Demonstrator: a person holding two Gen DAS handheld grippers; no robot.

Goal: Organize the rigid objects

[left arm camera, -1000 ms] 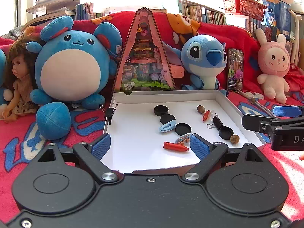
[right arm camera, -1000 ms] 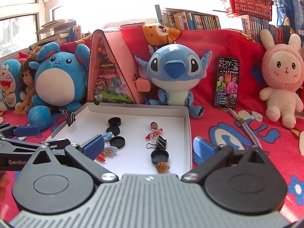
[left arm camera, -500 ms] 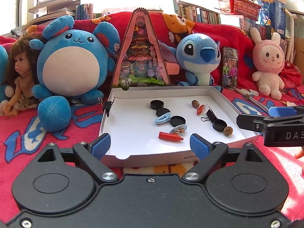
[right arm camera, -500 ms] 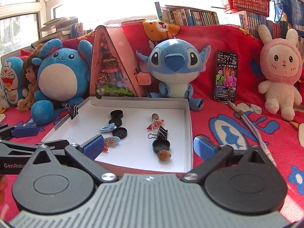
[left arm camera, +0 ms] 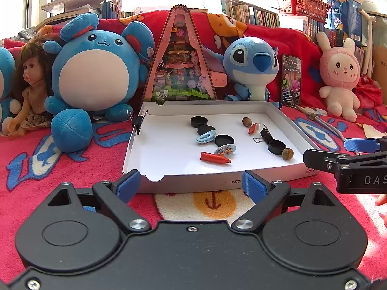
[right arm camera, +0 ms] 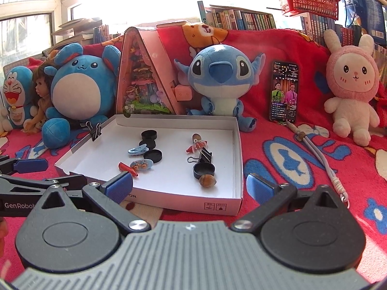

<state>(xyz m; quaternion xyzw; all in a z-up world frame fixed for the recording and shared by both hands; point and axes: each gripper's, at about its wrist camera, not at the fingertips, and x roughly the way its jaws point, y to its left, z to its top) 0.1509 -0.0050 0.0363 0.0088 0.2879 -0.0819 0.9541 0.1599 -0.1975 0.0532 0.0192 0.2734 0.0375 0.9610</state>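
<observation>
Left wrist view first: the left gripper (left arm camera: 191,185) stands wide, blue pads empty, poised just short of the near wall of the white box (left arm camera: 278,172). "2224" reads upside down on that near wall. Inside, three black caps run in a diagonal from the far middle: one cap (left arm camera: 199,121), a second (left arm camera: 205,129) and a third (left arm camera: 224,140), with a light blue hair clip (left arm camera: 205,137) touching the second. Nearer the front edge lies an orange crayon-shaped piece (left arm camera: 214,157), and just behind it a patterned blue clip (left arm camera: 225,149). Along the right side sit an acorn (left arm camera: 246,121), a small orange piece (left arm camera: 252,128), a black binder clip (left arm camera: 264,135), an open black cap (left arm camera: 276,146) and a second acorn (left arm camera: 287,153). Another binder clip (left arm camera: 138,123) grips the box's left wall. At the right edge comes the right gripper (left arm camera: 348,154), lettered "DAS", its jaw state unclear from here.

Over to the right wrist view: the right gripper (right arm camera: 189,185) is spread wide too, nothing between the pads, near the front edge of the box, whose front wall carries small handling symbols. The left gripper's side shows "GenRobot" at the left edge. Behind the box stand a pink triangular toy case (right arm camera: 142,82), a blue Stitch plush (right arm camera: 219,77), a lit phone (right arm camera: 283,91) propped on the red blanket (right arm camera: 302,149), and a pink rabbit plush (right arm camera: 350,82).
</observation>
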